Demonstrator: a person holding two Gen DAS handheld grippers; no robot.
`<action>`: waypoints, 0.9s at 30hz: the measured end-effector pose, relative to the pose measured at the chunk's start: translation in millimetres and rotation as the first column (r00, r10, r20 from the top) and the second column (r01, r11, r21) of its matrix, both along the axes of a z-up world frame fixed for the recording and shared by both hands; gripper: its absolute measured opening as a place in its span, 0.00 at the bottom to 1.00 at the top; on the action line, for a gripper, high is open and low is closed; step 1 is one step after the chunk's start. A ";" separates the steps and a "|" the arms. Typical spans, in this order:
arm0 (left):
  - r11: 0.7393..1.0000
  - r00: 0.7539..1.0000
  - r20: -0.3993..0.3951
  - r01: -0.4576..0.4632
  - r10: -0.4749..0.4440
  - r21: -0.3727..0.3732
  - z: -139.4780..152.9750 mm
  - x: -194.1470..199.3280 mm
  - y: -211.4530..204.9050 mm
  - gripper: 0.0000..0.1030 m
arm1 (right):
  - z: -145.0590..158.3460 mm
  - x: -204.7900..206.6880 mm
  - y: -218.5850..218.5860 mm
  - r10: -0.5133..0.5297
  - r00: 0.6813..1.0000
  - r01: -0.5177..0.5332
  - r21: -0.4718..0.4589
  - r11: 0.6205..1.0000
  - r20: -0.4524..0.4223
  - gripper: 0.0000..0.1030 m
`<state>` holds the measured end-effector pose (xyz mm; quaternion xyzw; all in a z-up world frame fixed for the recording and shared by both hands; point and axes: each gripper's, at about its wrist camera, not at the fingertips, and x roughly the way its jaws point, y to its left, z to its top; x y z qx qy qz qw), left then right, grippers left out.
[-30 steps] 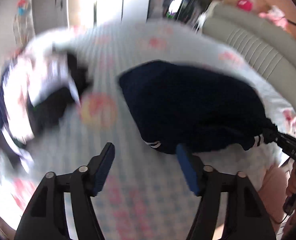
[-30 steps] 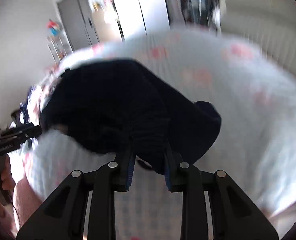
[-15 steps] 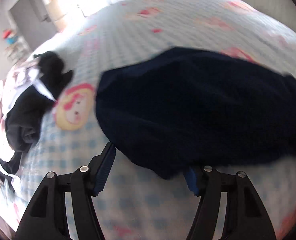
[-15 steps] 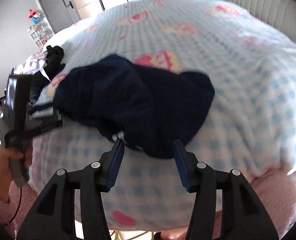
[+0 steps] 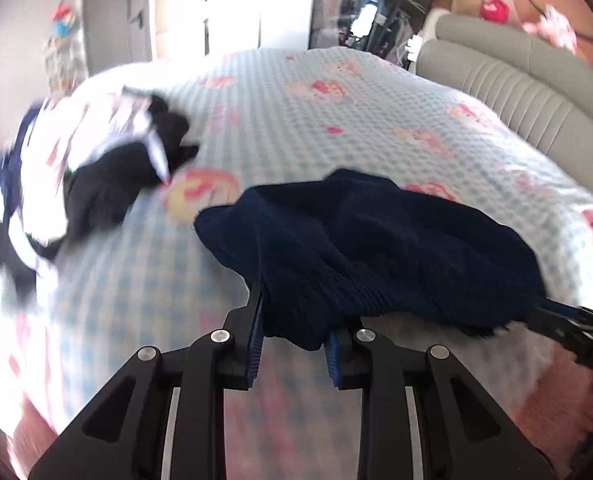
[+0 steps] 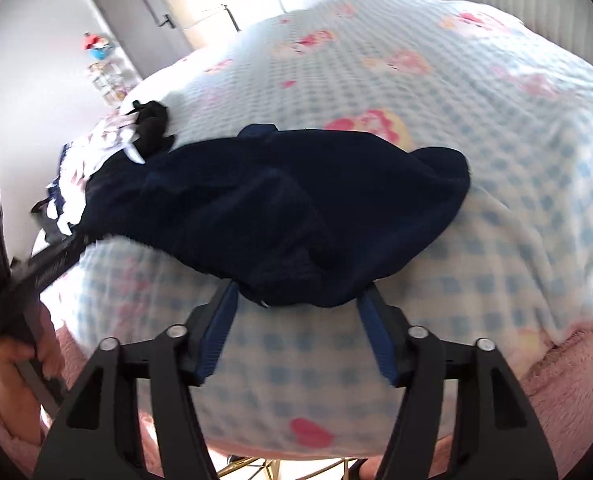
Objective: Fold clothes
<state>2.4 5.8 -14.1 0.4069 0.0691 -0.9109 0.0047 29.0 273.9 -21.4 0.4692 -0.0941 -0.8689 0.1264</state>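
Observation:
A navy knit garment [image 5: 376, 248] lies bunched on the blue-checked bed cover [image 5: 316, 112], near the front edge. My left gripper [image 5: 294, 320] is closing its jaws on the garment's near left corner. The cloth fills the gap and touches both blue pads. In the right wrist view the same garment [image 6: 276, 208] reaches down between the fingers of my right gripper [image 6: 298, 320]. Its jaws are opening, and the pads stand clear of the hem on both sides. The left gripper [image 6: 36, 272] shows at that view's left edge, held by a hand [image 6: 12, 364].
A heap of black, white and printed clothes [image 5: 96, 184] lies at the bed's far left. A grey padded headboard [image 5: 516, 80] runs along the right. Pink fuzzy fabric [image 6: 568, 380] hangs below the bed's front edge. Cupboards and a door stand behind.
The left jaws have narrowed onto the garment's corner. The right jaws, earlier pinched on the cloth, have spread and let it go. The garment has come down onto the bed.

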 end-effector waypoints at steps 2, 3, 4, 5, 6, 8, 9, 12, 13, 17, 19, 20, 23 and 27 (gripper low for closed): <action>1.000 0.999 0.049 0.001 -0.002 0.021 -12.0 13.9 -7.4 0.26 | -8.4 -1.6 -5.5 0.000 1.000 -0.001 0.034 0.999 0.030 0.63; 1.000 0.997 0.075 0.003 -0.005 0.028 -18.3 20.2 -10.7 0.26 | -11.9 -2.6 -3.8 -0.011 0.999 0.010 0.023 1.000 0.045 0.63; 0.999 0.995 0.098 0.007 -0.011 0.034 -22.7 25.3 -13.5 0.26 | -15.0 -3.7 -0.3 -0.025 0.998 0.024 0.002 1.000 0.061 0.63; 0.999 0.994 0.107 0.014 -0.019 0.051 -24.4 29.5 -16.9 0.29 | -18.2 -4.8 3.2 -0.038 0.996 0.040 -0.019 0.999 0.076 0.63; 0.996 0.994 0.107 0.024 -0.033 0.087 -25.2 32.9 -20.7 0.30 | -21.3 -6.0 6.6 -0.051 0.994 0.055 -0.039 0.998 0.092 0.63; 0.982 0.994 0.094 0.039 -0.057 0.187 -24.8 35.7 -29.9 0.42 | -20.5 -5.6 12.2 -0.073 0.994 0.078 -0.047 0.996 0.085 0.63; 0.972 0.996 0.076 0.035 -0.054 0.233 -23.7 35.6 -34.9 0.44 | -20.5 -6.3 14.5 -0.084 0.993 0.088 -0.037 0.995 0.084 0.63; 0.930 0.999 0.022 0.029 -0.040 0.366 -20.3 35.1 -49.7 0.49 | -26.8 -8.7 22.8 -0.103 0.989 0.108 -0.047 0.993 0.108 0.63; 0.935 1.000 0.012 -0.011 0.008 0.353 -20.8 33.2 -54.4 0.54 | -30.3 -7.8 23.4 -0.099 0.988 0.107 -0.065 0.992 0.122 0.63; 0.935 0.977 0.065 -0.211 0.201 0.286 -37.5 17.6 -77.9 0.67 | -48.9 -10.0 16.7 -0.069 0.981 0.085 -0.080 0.993 0.182 0.63; 0.868 0.979 0.077 -0.202 0.188 0.453 -44.7 17.7 -91.0 0.67 | -51.1 -12.0 13.4 -0.064 0.980 0.079 -0.077 0.994 0.188 0.63; 0.837 0.981 0.070 -0.189 0.179 0.513 -46.2 19.1 -94.6 0.67 | -51.5 -12.8 11.9 -0.063 0.980 0.078 -0.074 0.994 0.189 0.63; 0.814 0.985 0.070 -0.169 0.157 0.556 -51.1 18.7 -97.0 0.68 | -48.0 -14.4 11.4 -0.063 0.982 0.081 -0.098 0.992 0.175 0.63; 0.850 0.977 0.178 -0.192 0.118 0.491 -69.7 6.1 -93.9 0.70 | -57.1 -19.5 -2.0 -0.054 0.976 0.056 -0.003 0.998 0.209 0.61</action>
